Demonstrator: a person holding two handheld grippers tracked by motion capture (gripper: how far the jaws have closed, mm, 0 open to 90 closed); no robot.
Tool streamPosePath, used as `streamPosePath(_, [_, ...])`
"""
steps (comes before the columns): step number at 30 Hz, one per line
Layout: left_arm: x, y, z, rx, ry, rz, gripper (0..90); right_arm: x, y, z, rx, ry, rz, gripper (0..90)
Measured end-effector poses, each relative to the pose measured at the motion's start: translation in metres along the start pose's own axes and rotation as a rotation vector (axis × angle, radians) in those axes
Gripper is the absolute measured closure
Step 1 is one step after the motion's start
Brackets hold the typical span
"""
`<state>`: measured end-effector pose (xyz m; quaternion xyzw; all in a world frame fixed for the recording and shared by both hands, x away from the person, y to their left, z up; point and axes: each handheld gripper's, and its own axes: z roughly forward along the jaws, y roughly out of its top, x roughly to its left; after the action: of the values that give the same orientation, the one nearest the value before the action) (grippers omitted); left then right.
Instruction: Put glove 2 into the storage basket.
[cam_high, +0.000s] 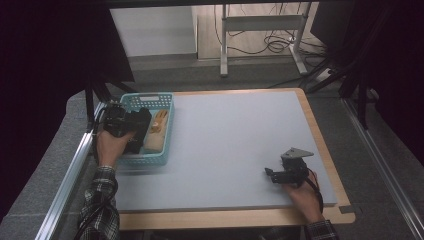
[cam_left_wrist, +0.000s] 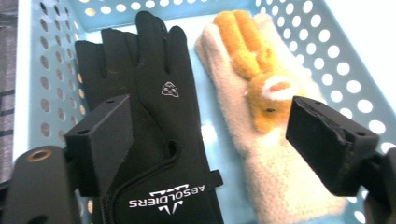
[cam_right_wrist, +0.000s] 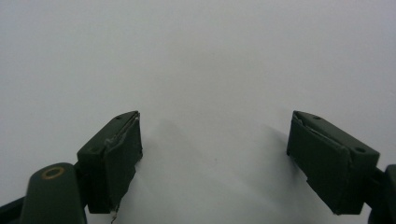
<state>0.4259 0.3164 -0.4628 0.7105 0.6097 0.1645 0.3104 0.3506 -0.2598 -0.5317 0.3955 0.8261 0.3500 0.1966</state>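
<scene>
A grey table mat (cam_high: 235, 145) lies on a wooden table, seen from above. At its left edge sits a light blue perforated plastic basket (cam_high: 148, 100). Inside the basket, a black fabric glove with white lettering (cam_left_wrist: 154, 130) lies flat beside a cream fleece glove with orange plush fingers (cam_left_wrist: 261, 140); the two run side by side, the black one nearer the basket's outer wall.

The left gripper (cam_left_wrist: 205, 144), held in a person's hand with a plaid sleeve, hovers over the basket. Its two black jaws are spread wide apart, one above the black glove and one above the cream glove, pinching nothing.

The right gripper (cam_right_wrist: 215, 158) rests low at the mat's near right corner, well apart from the basket. Its jaws are also spread wide, with bare grey mat between them.
</scene>
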Motion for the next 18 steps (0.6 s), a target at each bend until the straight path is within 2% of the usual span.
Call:
streamPosePath(11, [-0.007,-0.003,-0.009,-0.051,-0.013,0.03,3.8,0.0,0.0,0.0,0.0,0.0,-0.001,17.7])
streamPosePath(18, [-0.012,-0.006,-0.016,-0.067,-0.05,0.043,1.8,0.0,0.0,0.0,0.0,0.0,0.0,17.7])
